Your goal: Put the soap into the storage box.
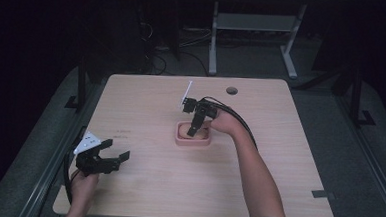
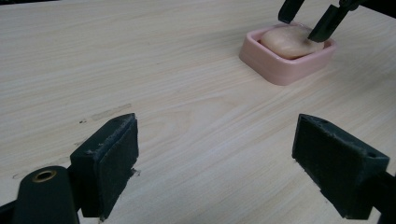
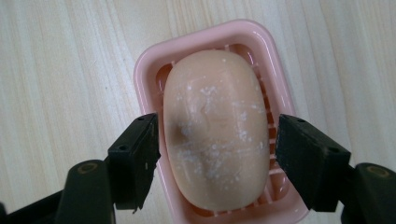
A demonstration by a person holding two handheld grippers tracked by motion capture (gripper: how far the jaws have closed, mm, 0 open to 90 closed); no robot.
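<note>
In right gripper view, soap (image 3: 217,128) white-flecked, jaws flanking it

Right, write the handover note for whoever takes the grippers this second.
Right gripper: open, jaws either side of the soap bar, a narrow gap showing at each side, no squeeze yet. In the high view it points down over the dish.
Left gripper: open, holds nothing, low over bare table near the left front edge.
Things: peach soap bar lies in the pink soap dish at mid table; white flecks on its top.
Done: right gripper lined up across the bar.
Left: probably close on the soap and lift it out; the dish is unheld and may shift, so the left gripper could steady it.
</note>
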